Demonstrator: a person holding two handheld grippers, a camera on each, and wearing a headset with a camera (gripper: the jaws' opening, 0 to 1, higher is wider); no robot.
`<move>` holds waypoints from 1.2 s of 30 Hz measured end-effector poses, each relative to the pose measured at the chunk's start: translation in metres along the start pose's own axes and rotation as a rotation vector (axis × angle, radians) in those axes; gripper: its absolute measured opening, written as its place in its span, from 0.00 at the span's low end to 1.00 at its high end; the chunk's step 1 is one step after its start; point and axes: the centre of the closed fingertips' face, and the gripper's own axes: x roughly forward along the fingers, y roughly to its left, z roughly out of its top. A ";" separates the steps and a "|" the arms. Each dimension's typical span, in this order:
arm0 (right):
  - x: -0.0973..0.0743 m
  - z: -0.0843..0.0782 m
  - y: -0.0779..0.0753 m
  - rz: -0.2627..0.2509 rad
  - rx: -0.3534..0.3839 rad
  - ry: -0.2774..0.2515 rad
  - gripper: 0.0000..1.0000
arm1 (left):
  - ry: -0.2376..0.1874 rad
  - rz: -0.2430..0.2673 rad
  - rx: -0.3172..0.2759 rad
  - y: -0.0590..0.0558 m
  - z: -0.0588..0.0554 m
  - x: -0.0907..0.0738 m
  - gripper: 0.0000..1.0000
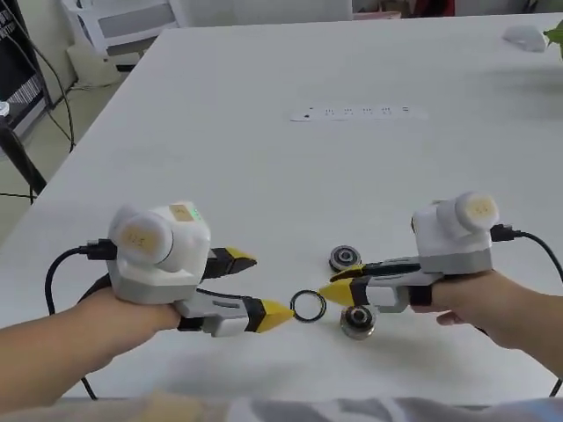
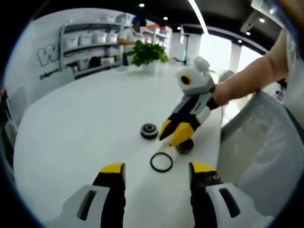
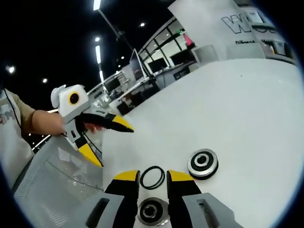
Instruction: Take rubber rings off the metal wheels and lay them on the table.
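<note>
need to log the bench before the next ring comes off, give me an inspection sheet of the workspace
surface: white table, no spills seen
job's things: one rubber ring lying flat and free; two metal wheels, far wheel and near wheel
clutter: power strip farther back
grippers: left gripper fingers wide open, holding nothing; right gripper fingers narrowly parted over the near wheel, grip unclear
cables: black cable trails from left gripper; another from the right
surroundings: shelving, potted plant
</note>
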 end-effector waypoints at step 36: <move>-0.025 0.007 -0.045 -0.160 -0.084 -0.053 0.27 | 0.009 0.005 0.060 0.024 0.029 0.065 0.44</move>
